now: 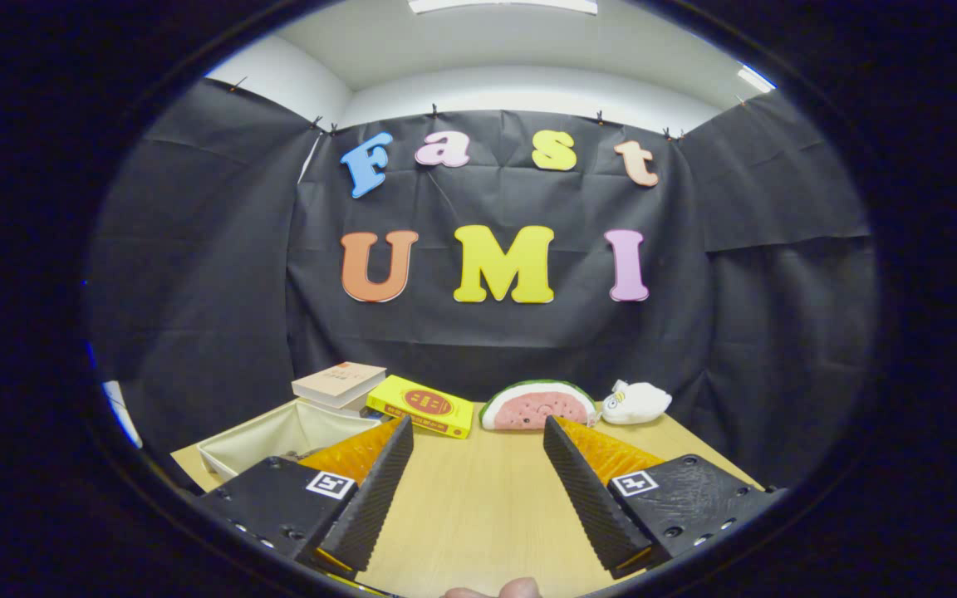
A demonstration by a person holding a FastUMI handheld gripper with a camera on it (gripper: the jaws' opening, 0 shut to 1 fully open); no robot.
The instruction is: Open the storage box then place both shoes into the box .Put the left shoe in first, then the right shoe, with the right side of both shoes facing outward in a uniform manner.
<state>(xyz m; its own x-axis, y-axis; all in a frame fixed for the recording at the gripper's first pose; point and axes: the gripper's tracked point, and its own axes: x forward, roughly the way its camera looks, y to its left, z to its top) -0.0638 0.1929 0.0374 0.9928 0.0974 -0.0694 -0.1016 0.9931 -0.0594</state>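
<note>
Wooden table (478,507) under wide, empty jaws, open cream storage box (279,432) just beyond the left one.

The pale wooden desk (478,498) carries a cream fabric storage box (279,432), a yellow book with a red oval (422,406), a red-and-green watermelon-slice cushion (538,406) and a white plush toy (636,402).
</note>
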